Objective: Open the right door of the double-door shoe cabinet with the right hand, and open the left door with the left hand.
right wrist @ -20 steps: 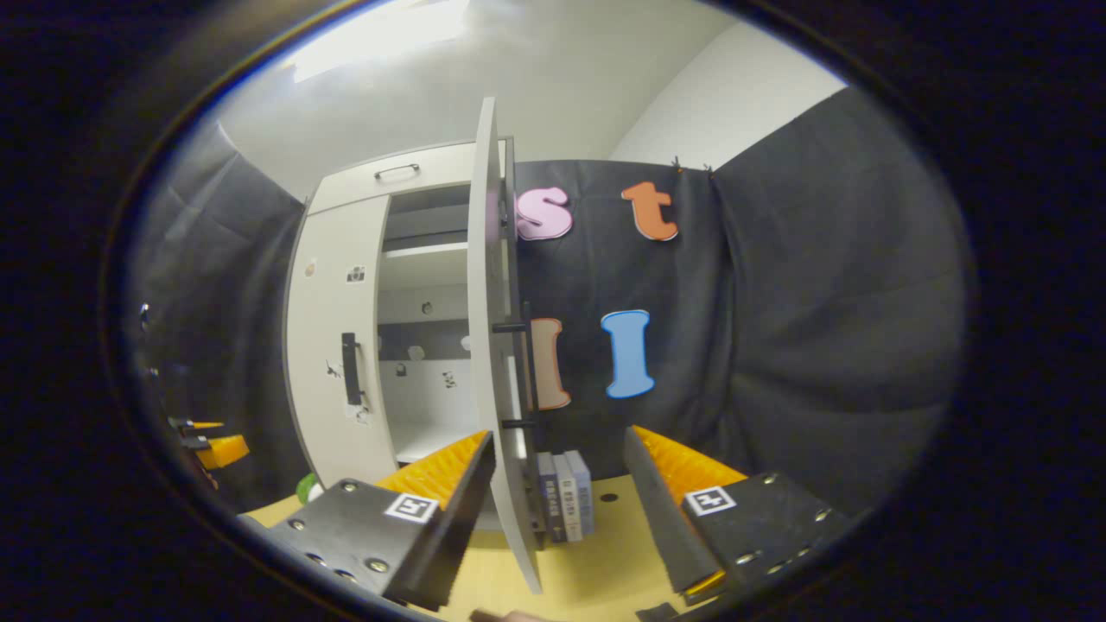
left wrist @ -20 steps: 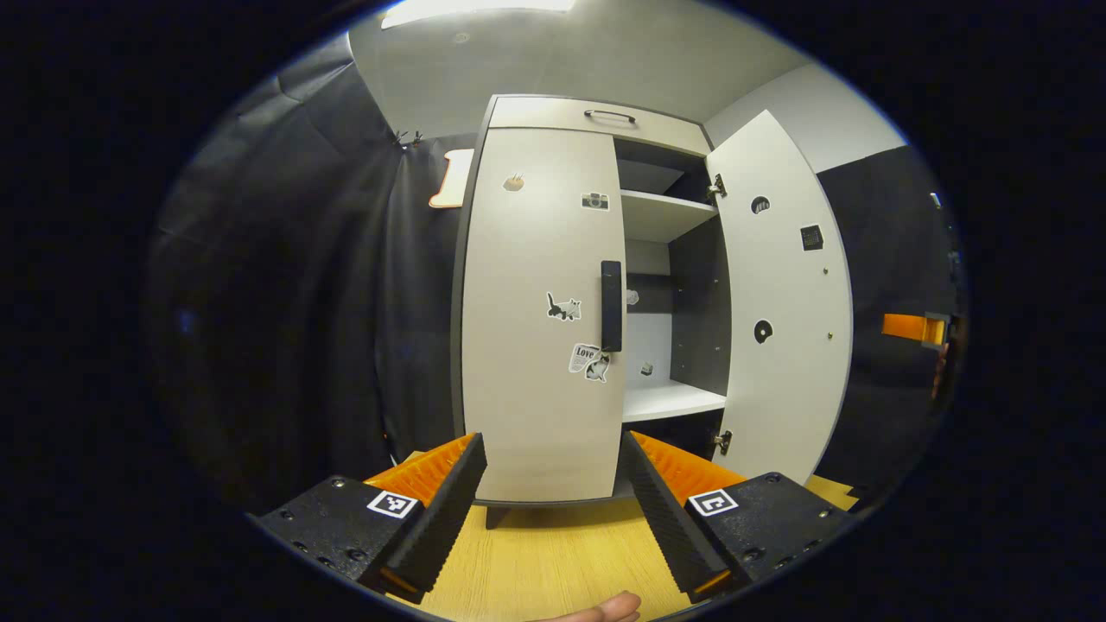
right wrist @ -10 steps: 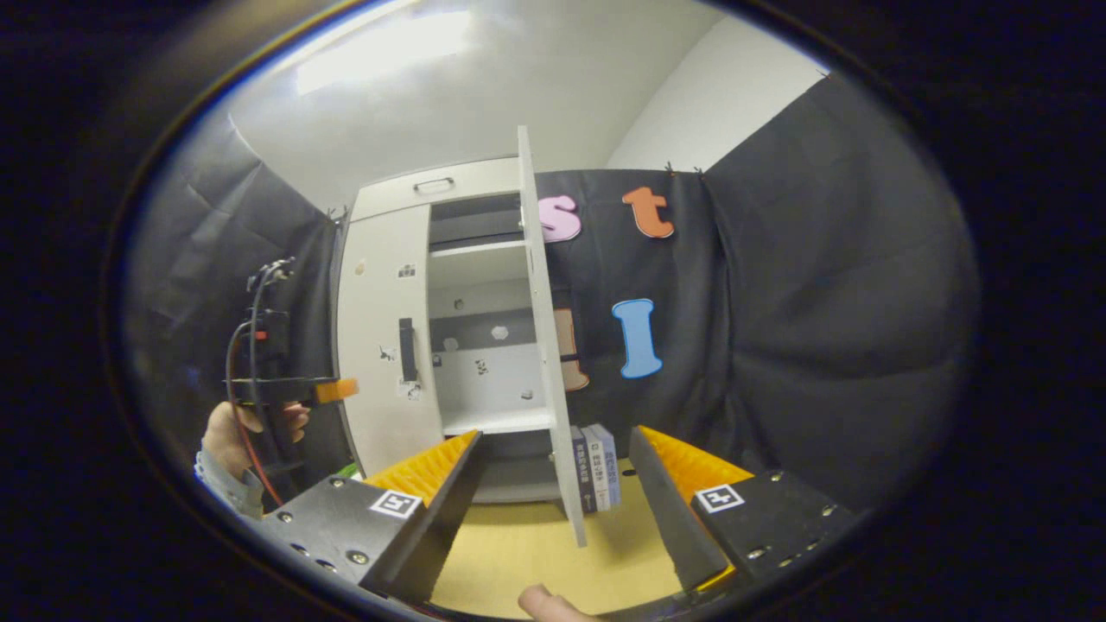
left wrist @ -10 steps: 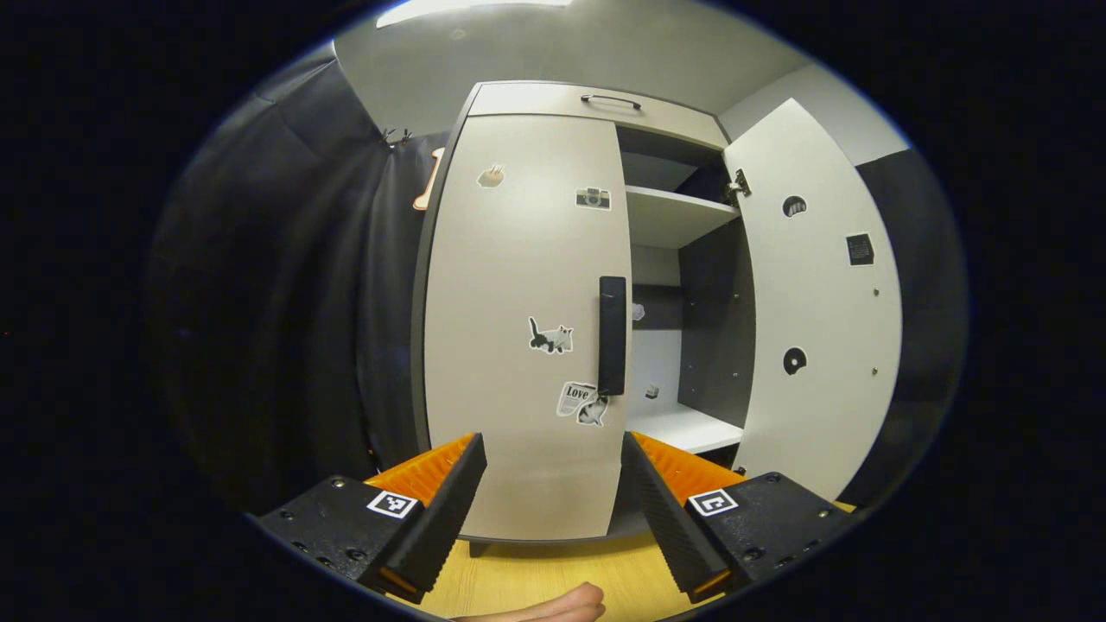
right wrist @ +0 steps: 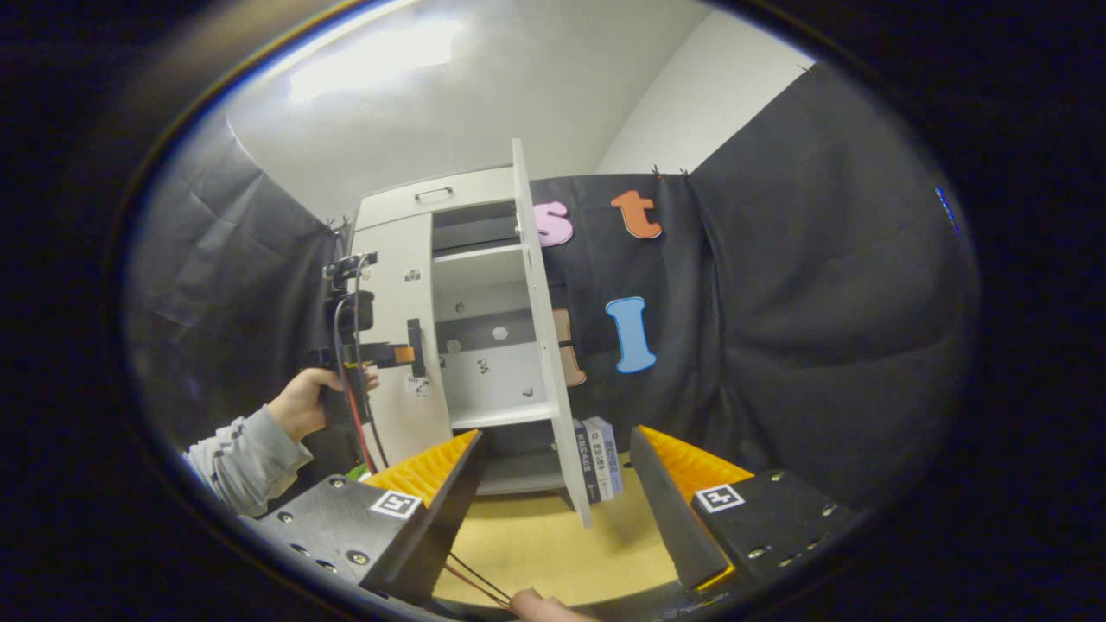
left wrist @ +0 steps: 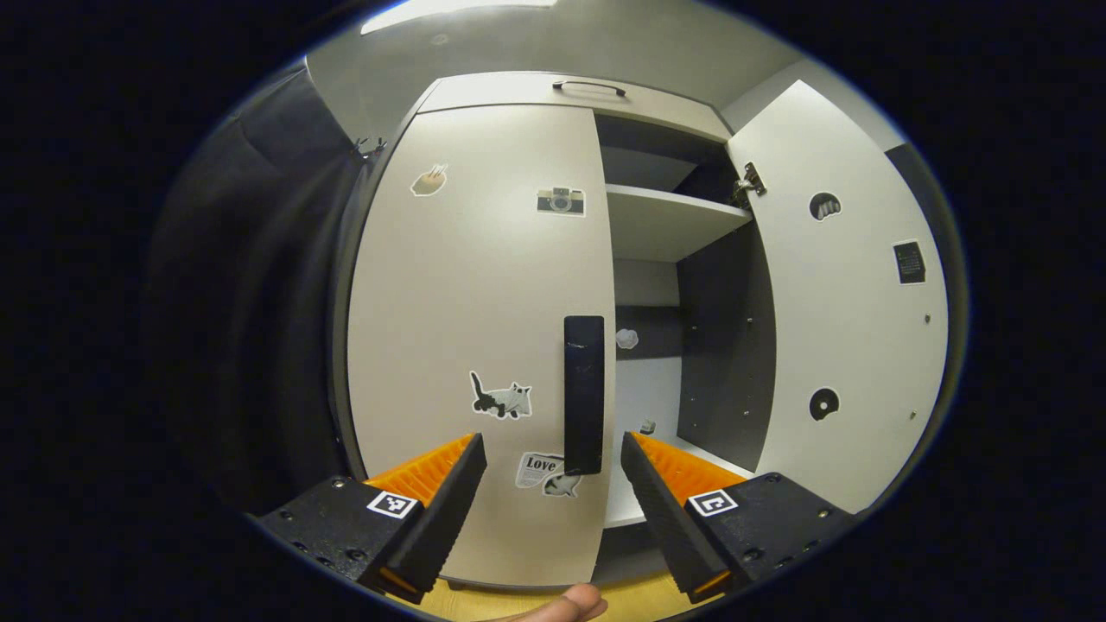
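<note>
The white shoe cabinet's left door is closed and carries several stickers and a black vertical handle. My left gripper stands open just in front of the handle's lower end, its fingers either side and apart from it. The right door hangs wide open, baring white shelves. In the right gripper view, my right gripper is open and holds nothing, back from the open right door. There the left gripper, held by a hand, sits at the left door's handle.
The cabinet stands on a wooden tabletop. Several books stand upright behind the open right door. Black cloth walls close in the booth on the left and right. A drawer with a metal handle tops the cabinet.
My left gripper has moved in close to the left door's handle, which looms larger and lower. My right gripper has drawn back from the opened right door.
</note>
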Demonstrator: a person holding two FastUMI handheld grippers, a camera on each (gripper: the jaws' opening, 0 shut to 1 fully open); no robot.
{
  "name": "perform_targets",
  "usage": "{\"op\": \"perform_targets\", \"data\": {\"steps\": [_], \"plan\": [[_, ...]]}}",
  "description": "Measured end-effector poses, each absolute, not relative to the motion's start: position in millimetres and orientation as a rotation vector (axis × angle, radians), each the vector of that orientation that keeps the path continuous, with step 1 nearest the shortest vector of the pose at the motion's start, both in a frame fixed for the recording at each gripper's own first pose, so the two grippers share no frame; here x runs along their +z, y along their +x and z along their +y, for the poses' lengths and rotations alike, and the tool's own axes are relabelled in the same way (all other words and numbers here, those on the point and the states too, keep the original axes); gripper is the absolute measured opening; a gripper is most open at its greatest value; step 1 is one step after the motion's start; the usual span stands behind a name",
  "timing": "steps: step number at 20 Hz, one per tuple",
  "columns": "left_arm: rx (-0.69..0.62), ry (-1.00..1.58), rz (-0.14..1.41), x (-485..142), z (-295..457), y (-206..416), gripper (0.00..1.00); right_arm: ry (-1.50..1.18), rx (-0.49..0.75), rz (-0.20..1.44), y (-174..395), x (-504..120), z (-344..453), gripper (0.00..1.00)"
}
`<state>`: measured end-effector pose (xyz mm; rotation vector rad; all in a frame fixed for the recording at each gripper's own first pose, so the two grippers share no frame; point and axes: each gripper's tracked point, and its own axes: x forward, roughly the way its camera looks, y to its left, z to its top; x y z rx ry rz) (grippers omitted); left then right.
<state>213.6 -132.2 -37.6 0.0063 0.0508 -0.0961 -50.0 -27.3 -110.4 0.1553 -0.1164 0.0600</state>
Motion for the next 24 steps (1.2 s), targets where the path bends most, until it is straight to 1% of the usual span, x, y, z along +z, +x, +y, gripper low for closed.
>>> {"op": "perform_targets", "data": {"steps": [5, 6, 7, 9, 10, 11, 12, 13, 14, 16, 20, 23, 24], "plan": [[-0.067, 0.02, 0.071, -37.7, -136.0, 237.7, 0.98, 0.096, 0.085, -0.093, -43.2, -122.4, -16.4, 0.99], [-0.091, 0.015, 0.076, -39.0, -142.6, 240.4, 0.94, 0.083, 0.09, -0.083, -42.0, -126.5, -13.6, 0.99], [-0.105, 0.015, 0.063, -36.1, -145.5, 245.2, 0.85, 0.071, 0.088, -0.072, -41.5, -130.7, -13.7, 0.99], [-0.099, 0.032, 0.06, -37.4, -143.8, 256.0, 0.76, 0.082, 0.124, -0.059, -51.0, -136.8, -5.9, 0.99], [-0.111, 0.044, 0.068, -38.4, -148.0, 258.8, 0.76, 0.091, 0.142, -0.062, -54.6, -135.3, -2.2, 0.96], [-0.137, 0.061, 0.068, -38.3, -153.9, 263.0, 0.71, 0.098, 0.141, -0.064, -56.4, -134.0, -3.1, 0.96], [-0.158, 0.072, 0.09, -43.5, -157.1, 266.9, 0.64, 0.1, 0.134, -0.065, -56.4, -133.9, -7.0, 0.95], [-0.163, 0.064, 0.114, -48.0, -158.6, 268.4, 0.47, 0.101, 0.131, -0.066, -57.5, -133.8, -8.2, 0.99], [-0.164, 0.052, 0.124, -51.0, -159.3, 273.7, 0.41, 0.102, 0.132, -0.064, -56.0, -134.8, -6.9, 0.99], [-0.142, -0.002, 0.139, -51.0, -159.8, 276.0, 0.36, 0.101, 0.128, -0.04, -50.6, -141.4, -5.9, 0.99], [-0.089, 0.001, 0.151, -52.8, -158.1, 276.8, 0.35, 0.083, 0.112, 0.014, -43.9, -155.4, -5.1, 0.99], [-0.082, 0.0, 0.161, -53.2, -158.1, 277.2, 0.32, 0.092, 0.126, 0.041, -41.9, -161.4, -0.8, 1.0], [-0.085, 0.001, 0.163, -54.1, -158.3, 276.9, 0.31, 0.098, 0.139, 0.047, -42.5, -161.6, 2.4, 0.96]]}}
